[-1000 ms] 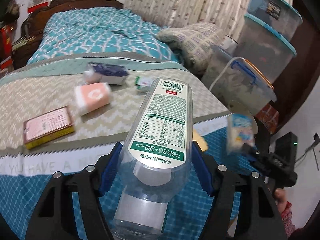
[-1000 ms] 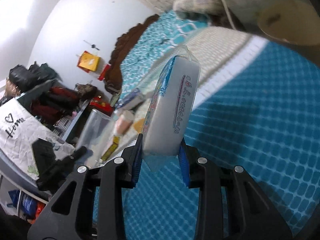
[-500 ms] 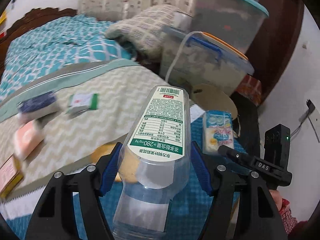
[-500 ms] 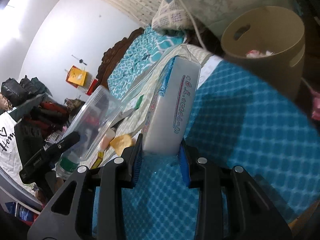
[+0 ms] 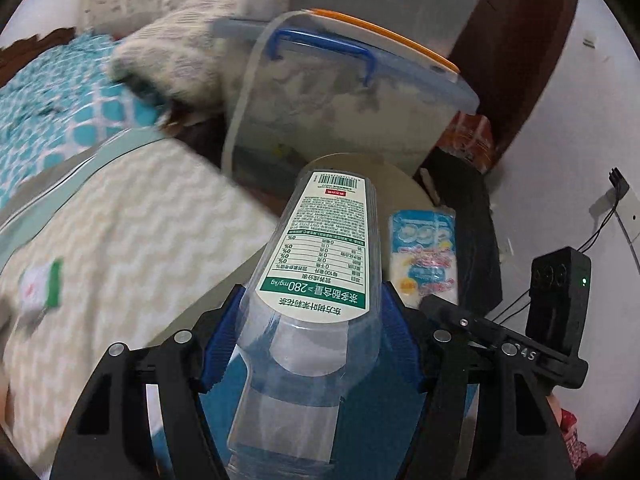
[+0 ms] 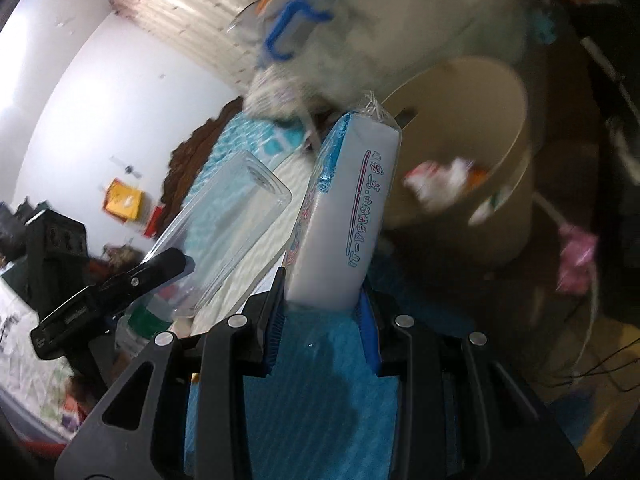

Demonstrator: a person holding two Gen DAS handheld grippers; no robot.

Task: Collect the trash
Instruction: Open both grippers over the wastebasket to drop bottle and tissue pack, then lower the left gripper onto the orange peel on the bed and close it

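Observation:
My left gripper (image 5: 312, 336) is shut on a clear plastic bottle (image 5: 320, 264) with a white and green label, its base pointing at the beige trash bin (image 5: 404, 192) beside the bed. My right gripper (image 6: 322, 308) is shut on a white and blue tissue pack (image 6: 346, 208), held upright near the bin (image 6: 460, 92), which holds crumpled trash (image 6: 440, 176). The pack (image 5: 424, 256) and right gripper also show in the left wrist view, right of the bottle. The bottle (image 6: 224, 224) shows at the left in the right wrist view.
A clear storage box (image 5: 344, 100) with a blue handle stands behind the bin, with a pillow (image 5: 180, 52) to its left. A green and white packet (image 5: 42, 288) lies on the zigzag blanket (image 5: 132, 232). A pink scrap (image 6: 576, 252) and cables lie on the floor.
Both grippers have swung right toward the bin with their loads. The bin is now closer and straight ahead; the boxes on the bed have left the left wrist view.

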